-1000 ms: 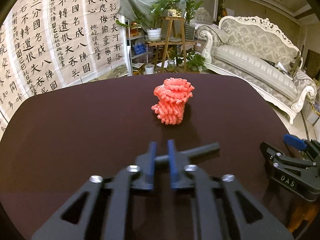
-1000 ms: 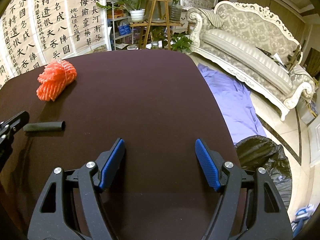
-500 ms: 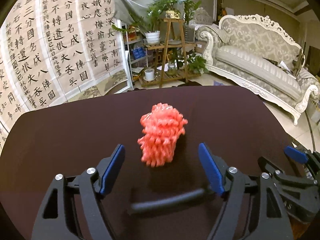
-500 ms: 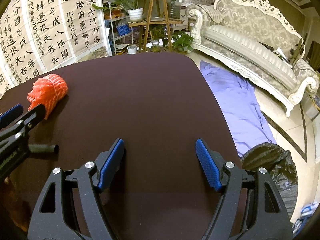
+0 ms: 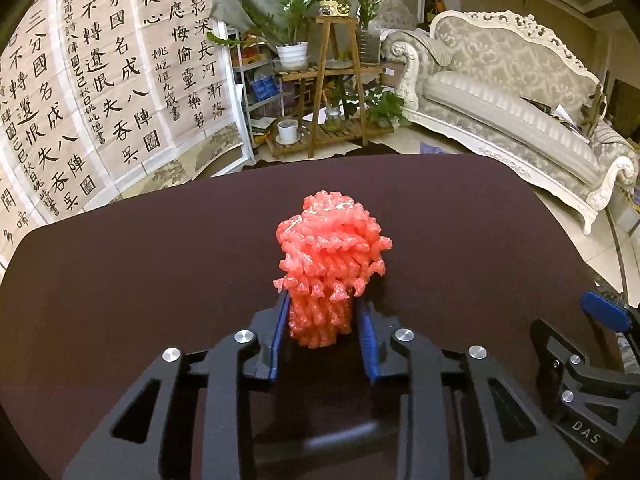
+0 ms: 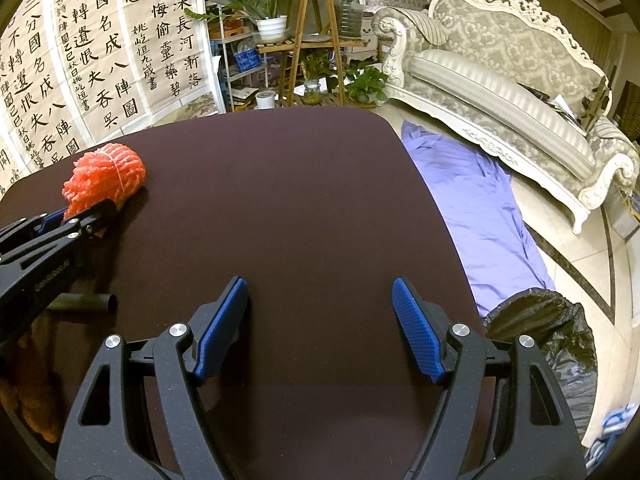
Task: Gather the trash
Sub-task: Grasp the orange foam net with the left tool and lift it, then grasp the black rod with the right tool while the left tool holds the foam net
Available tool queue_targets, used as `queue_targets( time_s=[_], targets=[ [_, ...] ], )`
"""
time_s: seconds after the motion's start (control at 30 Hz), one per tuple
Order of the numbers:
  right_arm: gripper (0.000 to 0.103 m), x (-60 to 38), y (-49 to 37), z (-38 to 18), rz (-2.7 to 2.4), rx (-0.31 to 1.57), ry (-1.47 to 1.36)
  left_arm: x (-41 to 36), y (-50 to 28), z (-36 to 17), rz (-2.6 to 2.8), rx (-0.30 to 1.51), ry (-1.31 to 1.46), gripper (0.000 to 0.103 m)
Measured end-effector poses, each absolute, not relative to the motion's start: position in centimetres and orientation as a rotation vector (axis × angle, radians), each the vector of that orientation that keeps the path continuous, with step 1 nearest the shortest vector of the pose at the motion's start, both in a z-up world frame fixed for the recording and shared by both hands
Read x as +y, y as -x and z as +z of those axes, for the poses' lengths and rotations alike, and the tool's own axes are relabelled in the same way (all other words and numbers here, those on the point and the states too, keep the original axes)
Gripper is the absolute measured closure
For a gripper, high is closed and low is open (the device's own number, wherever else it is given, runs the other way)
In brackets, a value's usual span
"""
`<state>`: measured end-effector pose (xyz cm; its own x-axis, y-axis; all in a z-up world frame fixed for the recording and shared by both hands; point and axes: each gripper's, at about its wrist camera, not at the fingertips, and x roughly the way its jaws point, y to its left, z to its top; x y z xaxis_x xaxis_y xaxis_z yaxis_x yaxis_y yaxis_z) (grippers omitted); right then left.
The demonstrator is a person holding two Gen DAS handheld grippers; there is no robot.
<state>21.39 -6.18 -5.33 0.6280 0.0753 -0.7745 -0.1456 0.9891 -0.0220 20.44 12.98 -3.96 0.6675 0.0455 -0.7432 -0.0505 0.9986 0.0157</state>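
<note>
On table point(image 5: 160, 280), left tool point(image 5: 322, 320) gripping foam net point(image 5: 332, 256)

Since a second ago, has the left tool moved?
Yes. The left tool went forward past the black tube and now brackets the red foam net on the table.

- Left claw point(image 5: 322, 330): matte black skeletal frame, blue ribbed finger pads, silver round screws.
- Right claw point(image 6: 320, 322): same black frame, blue textured pads, silver screws, "DAS" lettering.
</note>
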Motion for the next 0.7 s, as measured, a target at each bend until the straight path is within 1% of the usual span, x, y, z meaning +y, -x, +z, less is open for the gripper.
queue_targets(
  time_s=[0.13,0.37,0.7],
  targets=[
    [0.03,-5.8,-21.3,-5.3,0.114,0.874,0.107,13.5,-19.4,-3.7,0.074,0.819,0.001,0.076],
    [0.03,-4.9,-20.4,-5.2,0.115,0.858,0.13,16.5,-15.8,-3.0,0.137,0.793,0.004,0.077],
    [0.03,-0.7,-17.0,-5.2,0.213,0.863,0.181,20.9,-12.4,-3.6,0.22,0.816,0.047,0.077]
  ],
)
